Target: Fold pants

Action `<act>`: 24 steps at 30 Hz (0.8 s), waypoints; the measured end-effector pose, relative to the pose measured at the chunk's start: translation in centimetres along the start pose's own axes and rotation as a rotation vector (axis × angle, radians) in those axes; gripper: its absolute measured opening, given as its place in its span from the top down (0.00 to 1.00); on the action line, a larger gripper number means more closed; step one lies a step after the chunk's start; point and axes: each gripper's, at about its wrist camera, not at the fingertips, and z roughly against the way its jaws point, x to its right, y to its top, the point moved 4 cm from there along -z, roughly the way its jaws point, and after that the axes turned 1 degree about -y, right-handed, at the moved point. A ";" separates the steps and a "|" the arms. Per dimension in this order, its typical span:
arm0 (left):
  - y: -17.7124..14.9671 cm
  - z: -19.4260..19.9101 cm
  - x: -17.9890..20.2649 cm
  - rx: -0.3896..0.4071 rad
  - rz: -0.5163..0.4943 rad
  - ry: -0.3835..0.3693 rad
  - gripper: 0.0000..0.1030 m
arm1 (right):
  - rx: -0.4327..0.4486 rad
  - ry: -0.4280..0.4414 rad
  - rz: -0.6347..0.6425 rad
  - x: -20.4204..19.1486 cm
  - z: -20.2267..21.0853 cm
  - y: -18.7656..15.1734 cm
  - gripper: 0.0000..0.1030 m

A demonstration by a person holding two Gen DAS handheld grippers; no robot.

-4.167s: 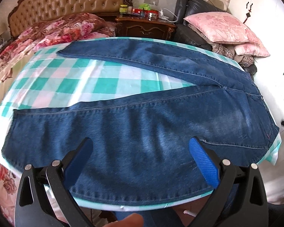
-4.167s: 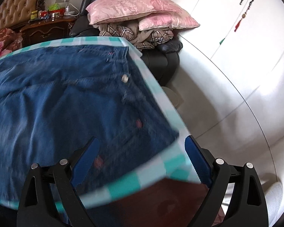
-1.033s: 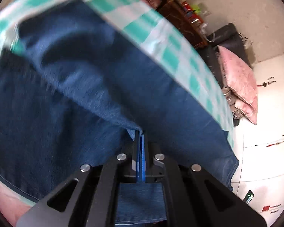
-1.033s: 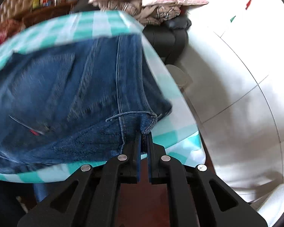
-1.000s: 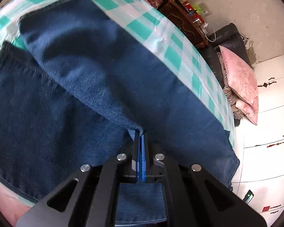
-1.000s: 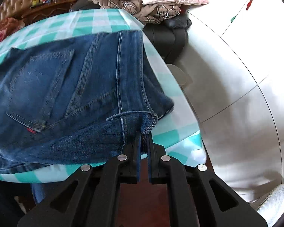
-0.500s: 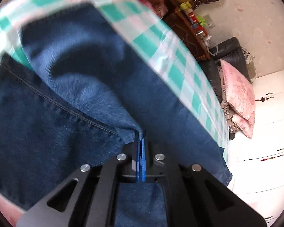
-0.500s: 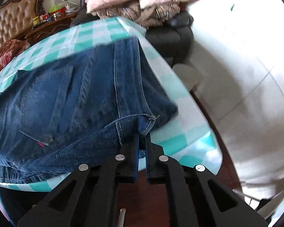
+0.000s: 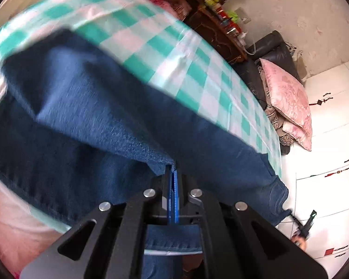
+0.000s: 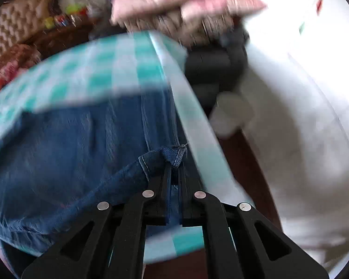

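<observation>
Dark blue denim pants (image 9: 86,125) lie on a table with a green-and-white checked cloth (image 9: 151,53). My left gripper (image 9: 172,171) is shut on the edge of one pant leg, lifted and folded back over the other leg. My right gripper (image 10: 173,165) is shut on the waistband corner of the pants (image 10: 65,153), raised near the table's right edge. The right wrist view is blurred by motion.
A pink pillow (image 9: 288,107) lies on a dark armchair (image 9: 267,53) beyond the table. A wooden nightstand with small bottles (image 9: 221,25) and a tufted headboard stand at the back. White wardrobe doors (image 9: 332,127) are on the right. The tablecloth edge (image 10: 197,125) is right of my right gripper.
Both grippers, open over the flat pants 4 seconds ago, have shut on the denim. Over the last second both have carried the held edge farther across the table; more checked cloth shows.
</observation>
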 end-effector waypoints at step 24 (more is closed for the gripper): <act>-3.8 -0.3 -8.5 0.020 0.191 -0.011 0.66 | -0.083 -0.131 0.001 2.2 -3.4 -7.4 0.97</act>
